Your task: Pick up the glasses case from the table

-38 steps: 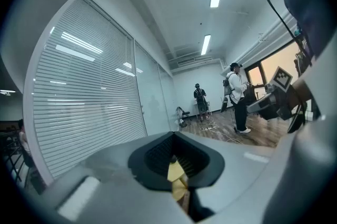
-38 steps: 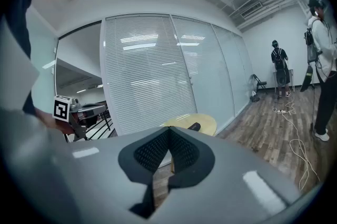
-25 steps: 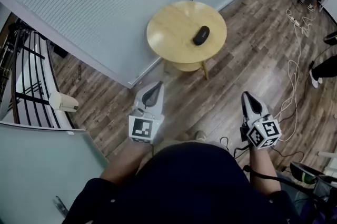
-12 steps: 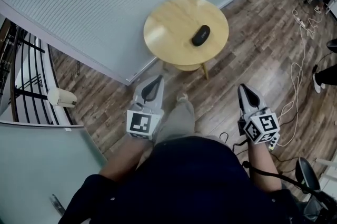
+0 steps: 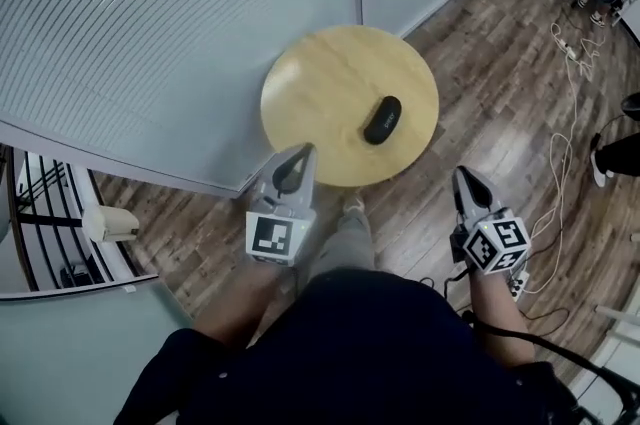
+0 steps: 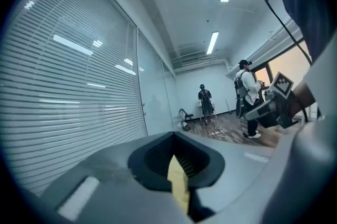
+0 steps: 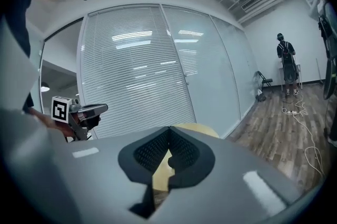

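The black oval glasses case (image 5: 382, 119) lies on the right half of a round light-wood table (image 5: 320, 93) in the head view. My left gripper (image 5: 296, 156) is held over the table's near edge, shut and empty, a short way left of and nearer than the case. My right gripper (image 5: 463, 177) hangs over the floor, off the table's near right side, also shut and empty. In the left gripper view the left gripper (image 6: 174, 134) shows its tips together. The right gripper (image 7: 169, 128) points at the table top (image 7: 199, 129). The case is hidden in both gripper views.
A glass wall with blinds (image 5: 180, 23) runs behind and left of the table. White cables (image 5: 565, 128) trail over the wood floor at right. A white object (image 5: 110, 223) and a black railing (image 5: 40, 203) sit at left. People stand at the far end (image 6: 205, 103).
The table and case have come nearer and lower in the head view as the person stepped forward. Both grippers moved forward with them, still shut; the left now reaches the table's edge.
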Motion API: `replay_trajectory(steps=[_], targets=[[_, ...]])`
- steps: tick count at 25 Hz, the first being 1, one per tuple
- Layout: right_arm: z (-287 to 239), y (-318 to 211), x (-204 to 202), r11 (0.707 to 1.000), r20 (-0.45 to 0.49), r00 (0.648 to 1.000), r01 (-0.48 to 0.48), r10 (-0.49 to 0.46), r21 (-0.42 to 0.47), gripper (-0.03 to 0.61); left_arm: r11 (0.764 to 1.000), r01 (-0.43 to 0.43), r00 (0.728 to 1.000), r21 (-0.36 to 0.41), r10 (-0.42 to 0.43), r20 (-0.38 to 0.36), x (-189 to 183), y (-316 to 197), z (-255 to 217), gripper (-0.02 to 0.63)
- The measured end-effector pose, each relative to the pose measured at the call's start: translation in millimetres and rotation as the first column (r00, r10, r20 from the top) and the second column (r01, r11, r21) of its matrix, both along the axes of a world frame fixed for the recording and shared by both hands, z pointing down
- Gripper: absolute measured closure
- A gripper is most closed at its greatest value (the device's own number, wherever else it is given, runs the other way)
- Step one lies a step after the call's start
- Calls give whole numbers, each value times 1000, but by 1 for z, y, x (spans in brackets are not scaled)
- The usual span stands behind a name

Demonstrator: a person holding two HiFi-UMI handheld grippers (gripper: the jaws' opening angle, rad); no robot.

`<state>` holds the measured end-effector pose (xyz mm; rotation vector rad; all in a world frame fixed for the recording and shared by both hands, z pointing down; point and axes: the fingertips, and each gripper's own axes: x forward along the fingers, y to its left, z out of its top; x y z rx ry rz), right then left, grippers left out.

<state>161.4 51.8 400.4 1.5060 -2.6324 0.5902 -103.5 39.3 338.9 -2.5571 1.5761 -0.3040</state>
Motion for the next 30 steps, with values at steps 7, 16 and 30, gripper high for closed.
replay_trajectory(steps=[7, 16, 30], targets=[[23, -105, -30, 994, 11, 1000, -27, 28, -106, 571, 998, -23, 998, -65, 19, -54, -13, -117, 12, 609], [50, -190, -56, 984, 40, 997, -61, 68, -168, 571, 980, -140, 989, -145, 130, -73, 12, -193, 38, 609], [195, -224, -70, 921, 57, 998, 35, -14, -389, 468, 957, -62, 998, -284, 59, -17, 30, -242, 149, 609]])
